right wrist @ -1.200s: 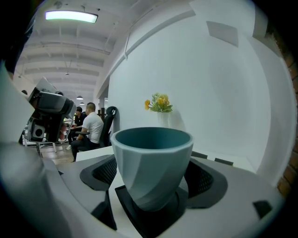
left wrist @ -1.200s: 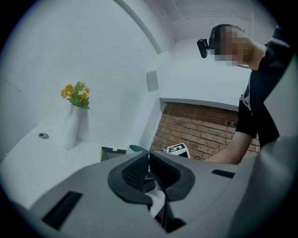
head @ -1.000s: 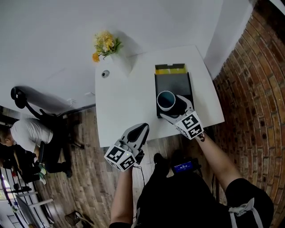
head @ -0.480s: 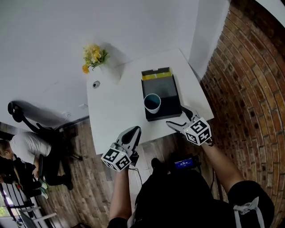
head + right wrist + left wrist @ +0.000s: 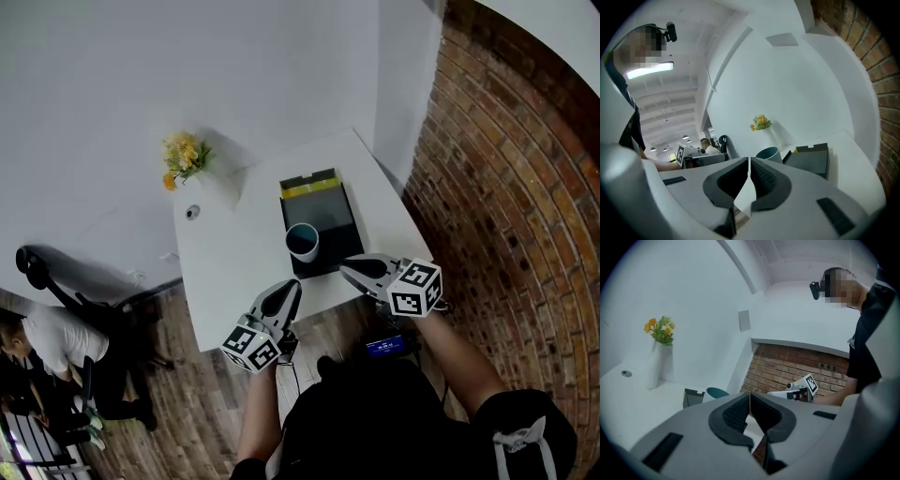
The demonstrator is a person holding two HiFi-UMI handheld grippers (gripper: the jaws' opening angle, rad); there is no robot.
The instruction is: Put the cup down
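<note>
A teal cup point(image 5: 302, 242) stands upright at the near end of a dark tray point(image 5: 328, 211) on the white table point(image 5: 225, 267). My right gripper point(image 5: 349, 265) hovers by the table's near edge, apart from the cup and right of it. Its jaws have just closed and nothing is between them. In the right gripper view the cup point(image 5: 768, 153) and tray point(image 5: 811, 161) lie beyond the shut jaws point(image 5: 749, 161). My left gripper point(image 5: 292, 288) is shut and empty, off the table's front edge. From it the cup point(image 5: 716, 393) shows ahead.
A white vase of yellow flowers point(image 5: 185, 159) stands at the table's far left corner, with a small round fitting point(image 5: 191, 213) beside it. A brick wall point(image 5: 506, 187) runs along the right. A seated person point(image 5: 47, 337) and an office chair point(image 5: 37, 262) are far left.
The right gripper, open around the cup a second ago, has drawn back toward the table's near edge and shut empty. The cup stays on the tray. The left gripper shifted slightly.
</note>
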